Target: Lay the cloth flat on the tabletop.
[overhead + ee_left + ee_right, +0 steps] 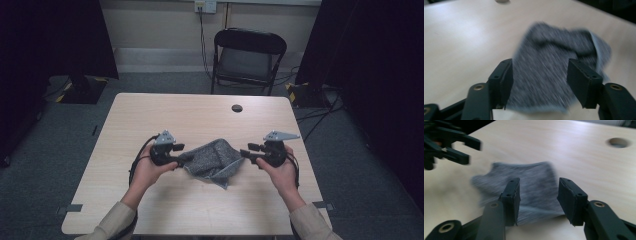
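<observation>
Cloth: a grey knitted cloth [212, 161] is seen bunched in a loose heap near the middle of the table [150, 115], between the two grippers — a corner points toward the person.
Left gripper: the left gripper [176, 154] is held at the cloth's left edge; in the left gripper view its jaws stand apart with the cloth [549, 75] between them, no pad seen pressing on it.
Right gripper: the right gripper [248, 151] is held at the opposite edge, jaws likewise parted around the fabric [534, 187], not clamped.
Placement: both tools are set low and facing inward, presumably so that opposite edges can be reached at once.
Judgement: the cloth appears to lie free on the table — either set down or about to be gripped for spreading.
Blur: the fabric is smeared in both gripper views, so fine folds cannot be told.
</observation>
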A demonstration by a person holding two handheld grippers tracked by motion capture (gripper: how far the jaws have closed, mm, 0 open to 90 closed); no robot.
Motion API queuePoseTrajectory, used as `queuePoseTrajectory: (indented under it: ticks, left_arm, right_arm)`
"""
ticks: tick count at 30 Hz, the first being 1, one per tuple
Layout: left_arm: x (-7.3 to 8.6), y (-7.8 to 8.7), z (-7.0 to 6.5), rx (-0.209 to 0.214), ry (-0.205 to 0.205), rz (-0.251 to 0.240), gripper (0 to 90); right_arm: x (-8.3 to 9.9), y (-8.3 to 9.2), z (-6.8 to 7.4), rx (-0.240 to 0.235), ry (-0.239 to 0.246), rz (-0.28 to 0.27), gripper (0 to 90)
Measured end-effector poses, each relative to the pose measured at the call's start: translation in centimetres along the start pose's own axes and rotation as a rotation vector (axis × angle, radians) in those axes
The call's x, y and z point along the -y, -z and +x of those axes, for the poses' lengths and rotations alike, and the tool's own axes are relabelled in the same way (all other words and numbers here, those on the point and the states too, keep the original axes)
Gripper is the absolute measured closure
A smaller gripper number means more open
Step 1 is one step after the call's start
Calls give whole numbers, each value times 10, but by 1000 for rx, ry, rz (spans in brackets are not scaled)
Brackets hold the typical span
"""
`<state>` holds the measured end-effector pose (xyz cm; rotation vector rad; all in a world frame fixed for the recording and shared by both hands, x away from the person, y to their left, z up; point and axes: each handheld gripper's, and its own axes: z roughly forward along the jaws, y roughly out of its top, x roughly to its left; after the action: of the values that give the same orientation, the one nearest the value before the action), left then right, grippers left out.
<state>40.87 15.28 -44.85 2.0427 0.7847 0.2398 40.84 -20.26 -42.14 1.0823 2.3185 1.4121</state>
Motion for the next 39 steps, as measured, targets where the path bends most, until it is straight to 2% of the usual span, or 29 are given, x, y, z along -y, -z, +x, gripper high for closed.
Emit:
queuePoseTrajectory:
  ticks: [1, 2, 5, 6, 7, 8, 10, 11, 12, 13, 14, 15, 16, 17, 19, 20, 24, 25, 26, 27, 28, 30, 32, 35, 36, 37, 38, 39]
  left_arm:
    - [0, 0, 0, 0, 0, 0, 368]
    - [6, -1, -6, 8, -9, 19, 368]
    - [20, -9, -20, 23, -42, 30, 380]
    - [23, -12, -23, 21, -51, 26, 389]
    - [25, -16, -24, 5, -57, 26, 389]
    - [27, -21, -24, -13, -62, 19, 434]
    - [29, -27, -22, 2, -39, 20, 535]
    - [29, -31, -20, -13, -47, 27, 535]
    - [29, -34, -19, -9, -45, 40, 586]
    - [29, -36, -16, 12, -18, 45, 705]
    - [28, -36, -14, 19, -13, 38, 743]
    - [26, -35, -12, 38, -11, 33, 841]
    - [24, -34, -11, 48, -8, 30, 841]
    - [22, -33, -9, 53, -5, 26, 858]
    - [16, -28, -5, 52, -18, 34, 862]
    - [14, -25, -2, 50, -10, 30, 865]
    - [6, -13, 5, 57, 1, 10, 864]
    - [5, -12, 4, 63, 1, 12, 862]
    - [4, -12, 2, 64, -4, 19, 862]
    - [2, -13, -2, 73, -15, 33, 861]
    - [1, -15, -6, 83, -21, 38, 861]
    - [0, -17, -13, 104, -25, 41, 861]
    - [-1, -21, -19, 129, -19, 32, 861]
    - [-1, -24, -25, 152, -16, 27, 861]
    - [-1, -25, -26, 155, -17, 28, 861]
    - [-1, -25, -25, 154, -19, 32, 861]
    - [-2, -25, -23, 146, -21, 38, 861]
    - [-2, -24, -19, 133, -23, 44, 862]
  right_arm:
    - [0, 0, 0, 0, 0, 0, 518]
    - [4, -2, 7, -18, 8, 6, 512]
    - [21, -13, 35, -78, 56, 44, 494]
    - [24, -17, 40, -73, 79, 63, 495]
    - [24, -17, 40, -73, 79, 63, 495]
    - [31, -27, 46, -43, 121, 107, 495]
    - [35, -32, 45, -14, 113, 135, 507]
    - [35, -32, 45, -14, 113, 135, 507]
    - [37, -35, 43, 4, 116, 149, 557]
    - [39, -36, 40, 15, 125, 155, 623]
    - [41, -37, 36, 25, 135, 159, 657]
    - [43, -36, 29, 22, 132, 165, 789]
    - [43, -36, 29, 22, 132, 165, 789]
    - [42, -34, 22, 24, 127, 170, 880]
    - [41, -33, 19, 19, 129, 176, 900]
    - [38, -29, 13, 25, 138, 192, 900]
    - [31, -20, 10, 23, 129, 172, 900]
    - [27, -17, 12, -22, 102, 141, 870]
    - [27, -17, 12, -22, 102, 141, 870]
    - [26, -17, 15, -47, 101, 136, 763]
    - [25, -20, 22, -51, 119, 117, 665]
    - [26, -31, 35, -77, 163, 124, 577]
    - [27, -35, 36, -79, 172, 120, 557]
    - [35, -51, 39, -66, 213, 171, 533]
    - [39, -56, 38, -70, 212, 188, 543]
    - [47, -61, 36, -54, 227, 221, 614]
    - [47, -61, 36, -54, 227, 221, 614]
    - [49, -61, 34, -52, 229, 218, 666]
